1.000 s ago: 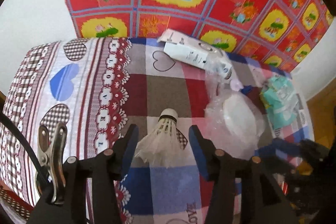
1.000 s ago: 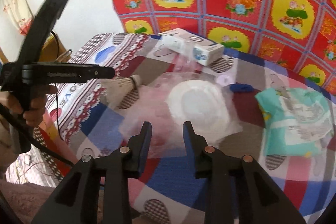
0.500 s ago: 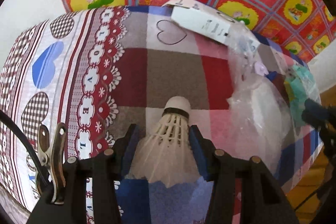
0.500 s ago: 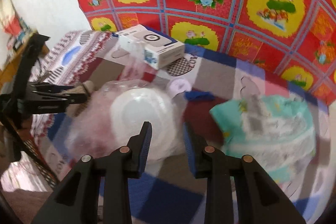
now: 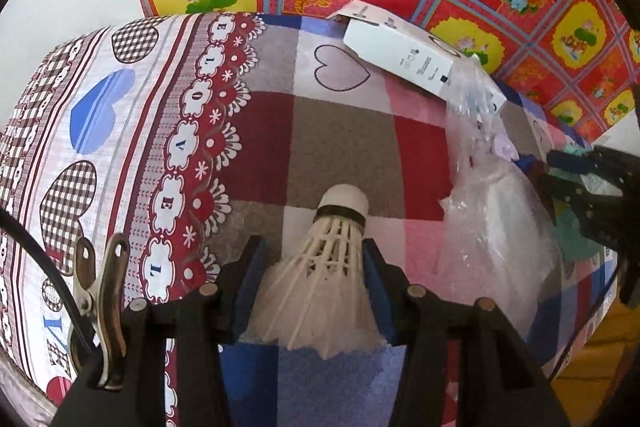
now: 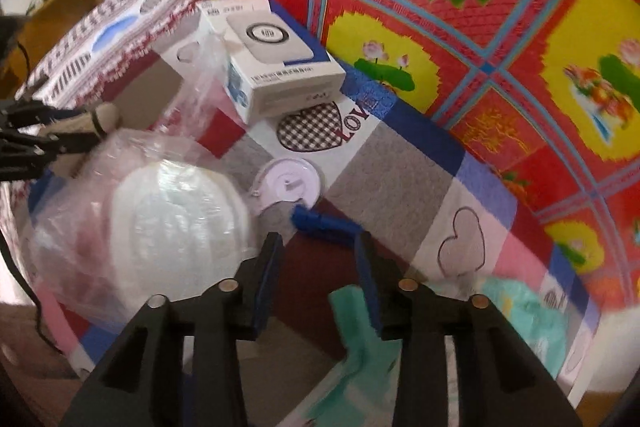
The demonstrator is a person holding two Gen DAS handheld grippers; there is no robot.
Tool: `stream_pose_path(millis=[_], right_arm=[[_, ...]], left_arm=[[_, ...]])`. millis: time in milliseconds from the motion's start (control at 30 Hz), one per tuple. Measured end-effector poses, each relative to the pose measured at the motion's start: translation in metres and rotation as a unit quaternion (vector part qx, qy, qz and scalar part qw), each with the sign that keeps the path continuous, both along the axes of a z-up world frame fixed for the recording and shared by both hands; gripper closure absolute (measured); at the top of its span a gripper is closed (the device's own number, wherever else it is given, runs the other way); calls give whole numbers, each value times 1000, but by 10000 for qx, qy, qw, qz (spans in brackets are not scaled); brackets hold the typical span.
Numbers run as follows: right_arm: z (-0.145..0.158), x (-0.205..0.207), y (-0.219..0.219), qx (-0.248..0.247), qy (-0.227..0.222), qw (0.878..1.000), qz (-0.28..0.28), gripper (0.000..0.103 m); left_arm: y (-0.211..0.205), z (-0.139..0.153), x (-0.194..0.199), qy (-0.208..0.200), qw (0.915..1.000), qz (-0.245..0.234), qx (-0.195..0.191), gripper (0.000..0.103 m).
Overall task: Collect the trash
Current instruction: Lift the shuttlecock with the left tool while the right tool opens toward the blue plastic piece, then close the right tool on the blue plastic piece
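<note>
The left hand-held gripper (image 5: 312,263) straddles a shuttlecock (image 5: 328,263) on the worktop (image 5: 340,139); actual clamping is unclear. Only the right view shows the right hand-held gripper (image 6: 318,255), jaws apart and just been opening, empty above a blue scrap (image 6: 324,221), a white lid (image 6: 288,183) beyond.

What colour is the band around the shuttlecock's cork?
Black, on the shuttlecock; it shows best in the left wrist view.
</note>
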State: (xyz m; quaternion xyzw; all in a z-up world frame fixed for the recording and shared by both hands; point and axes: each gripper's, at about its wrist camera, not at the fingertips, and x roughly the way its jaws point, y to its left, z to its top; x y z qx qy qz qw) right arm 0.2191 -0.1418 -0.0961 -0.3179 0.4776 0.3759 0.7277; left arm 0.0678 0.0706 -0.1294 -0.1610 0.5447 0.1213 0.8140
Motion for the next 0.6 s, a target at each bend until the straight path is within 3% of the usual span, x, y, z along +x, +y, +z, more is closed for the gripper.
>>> stream_pose_path(millis=[267, 333, 600], right_arm=[[-17, 16, 8, 33, 328, 9991, 256, 60], [-21, 20, 9, 48, 505, 9985, 203, 60], [-17, 20, 15, 29, 539, 9985, -33, 60]], left_arm=[[-9, 1, 2, 12, 9997, -11, 237, 52], [-10, 1, 2, 0, 9995, -45, 303, 52], [-15, 1, 4, -79, 9993, -8, 367, 52]])
